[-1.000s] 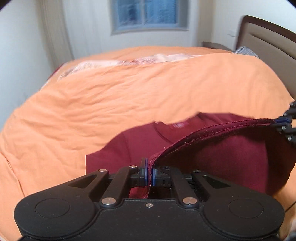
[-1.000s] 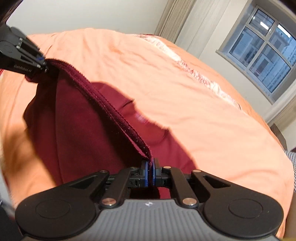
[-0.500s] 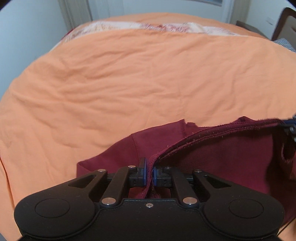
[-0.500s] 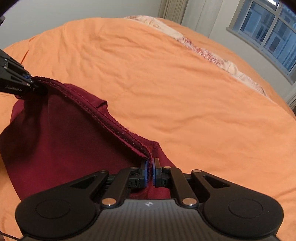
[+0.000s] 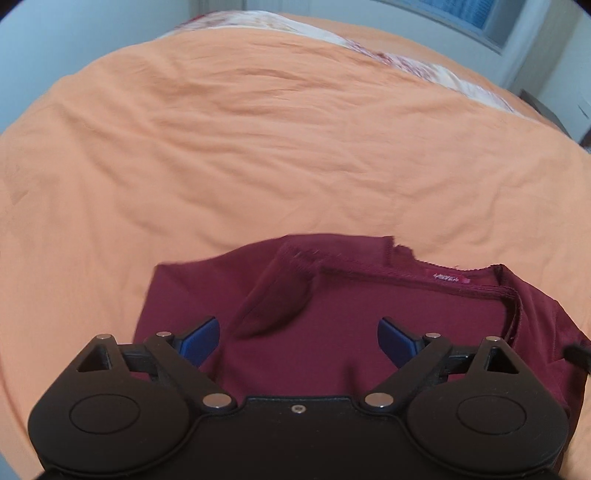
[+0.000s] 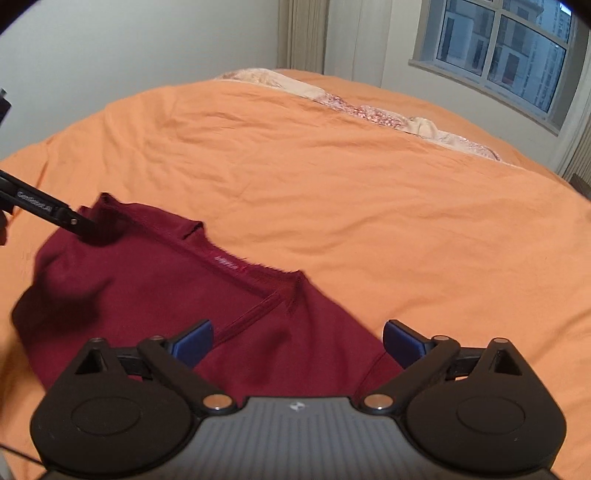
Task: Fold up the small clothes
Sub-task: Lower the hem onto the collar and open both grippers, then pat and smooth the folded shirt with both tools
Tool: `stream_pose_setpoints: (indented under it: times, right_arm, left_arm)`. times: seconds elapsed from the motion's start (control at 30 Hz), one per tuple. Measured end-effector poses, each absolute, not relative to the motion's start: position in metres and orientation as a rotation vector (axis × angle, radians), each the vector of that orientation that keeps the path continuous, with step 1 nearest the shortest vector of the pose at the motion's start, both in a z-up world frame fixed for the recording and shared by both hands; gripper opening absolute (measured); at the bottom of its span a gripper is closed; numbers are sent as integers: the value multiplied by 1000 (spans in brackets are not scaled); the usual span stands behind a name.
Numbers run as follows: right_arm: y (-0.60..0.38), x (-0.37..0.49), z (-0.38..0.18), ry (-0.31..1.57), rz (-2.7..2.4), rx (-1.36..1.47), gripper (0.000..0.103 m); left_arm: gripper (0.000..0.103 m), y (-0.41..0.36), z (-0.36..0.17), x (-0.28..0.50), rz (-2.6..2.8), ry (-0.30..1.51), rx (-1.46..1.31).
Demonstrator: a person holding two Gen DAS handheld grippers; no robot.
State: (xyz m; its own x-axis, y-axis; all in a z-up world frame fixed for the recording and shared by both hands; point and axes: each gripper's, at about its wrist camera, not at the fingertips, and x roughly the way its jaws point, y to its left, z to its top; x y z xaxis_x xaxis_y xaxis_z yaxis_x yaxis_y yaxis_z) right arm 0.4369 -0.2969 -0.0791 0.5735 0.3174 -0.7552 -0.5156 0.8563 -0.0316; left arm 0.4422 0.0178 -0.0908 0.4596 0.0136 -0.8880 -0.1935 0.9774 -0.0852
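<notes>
Left gripper [image 5: 297,341]: jaws spread wide, holding nothing. Right gripper [image 6: 297,341]: likewise spread, empty. Both hover just above the maroon shirt [image 6: 147,288], which lies folded over on the orange bedspread [image 6: 351,177], neck label [image 5: 447,277] facing up. Judgement: light, limp knit; it will sag and crease if lifted mid-panel. Best pinched at the stitched hem [image 5: 424,286] or the corners. Window [image 6: 509,48] beyond the bed.

An orange bedspread [image 6: 332,177] covers the wide bed, with a pale patterned sheet [image 6: 369,110] along its far edge. Plain white walls [image 6: 147,44], beige curtains [image 6: 303,33], and a window [image 6: 498,48] (buildings outside).
</notes>
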Motion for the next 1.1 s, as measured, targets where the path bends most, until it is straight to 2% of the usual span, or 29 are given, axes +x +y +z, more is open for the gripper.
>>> stream_pose_setpoints:
  times: [0.27, 0.47, 0.7, 0.8, 0.87, 1.1]
  right_arm:
    - [-277, 399, -133, 955, 482, -474, 103]
    - [-287, 415, -138, 876, 264, -559, 103]
    - [-325, 458, -121, 919, 4, -476, 103]
    - [-342, 461, -112, 951, -30, -306, 103]
    - [-351, 458, -108, 970, -42, -206, 103]
    - [-334, 408, -102, 960, 75, -218, 103]
  left_arm:
    - [98, 28, -115, 387, 257, 1162, -160]
    - [98, 55, -127, 374, 380, 1230, -171]
    - [99, 98, -111, 369, 508, 1151, -299]
    - [100, 103, -106, 363, 528, 1127, -330]
    - [100, 103, -104, 356, 525, 1121, -354]
    - [100, 84, -102, 337, 483, 1132, -317]
